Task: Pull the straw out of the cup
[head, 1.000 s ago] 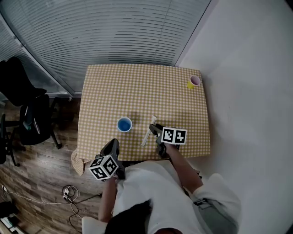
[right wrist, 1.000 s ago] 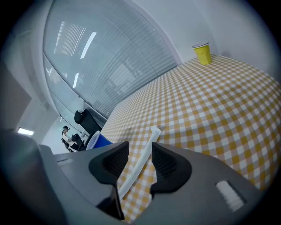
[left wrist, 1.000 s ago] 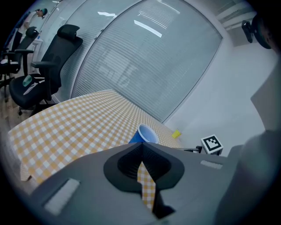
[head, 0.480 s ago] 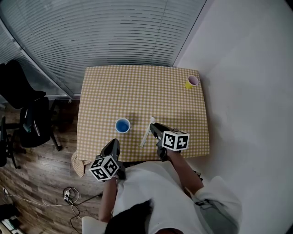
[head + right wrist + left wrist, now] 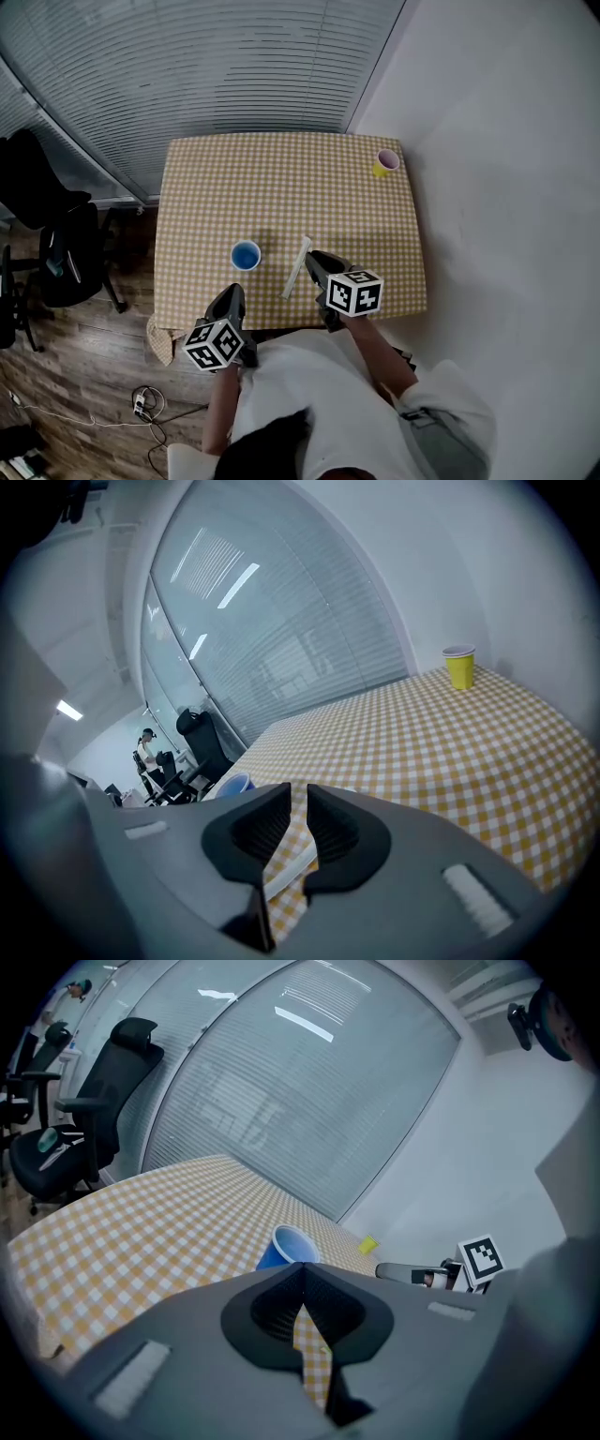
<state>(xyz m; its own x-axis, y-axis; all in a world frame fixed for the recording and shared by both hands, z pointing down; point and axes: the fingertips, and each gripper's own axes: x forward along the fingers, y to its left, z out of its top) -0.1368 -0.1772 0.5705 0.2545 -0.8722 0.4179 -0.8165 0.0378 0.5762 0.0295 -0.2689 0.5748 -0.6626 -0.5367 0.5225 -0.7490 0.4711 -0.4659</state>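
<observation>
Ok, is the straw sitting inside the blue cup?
No, the white straw lies flat on the checkered tablecloth, beside the blue cup and apart from it.

Matt yellow-and-white checked cloth [image 5: 281, 187] covers the surface; the round blue plastic cup [image 5: 246, 255] looks smooth (faintly glossy); the brown floor [image 5: 66, 370] shows wood grain.
</observation>
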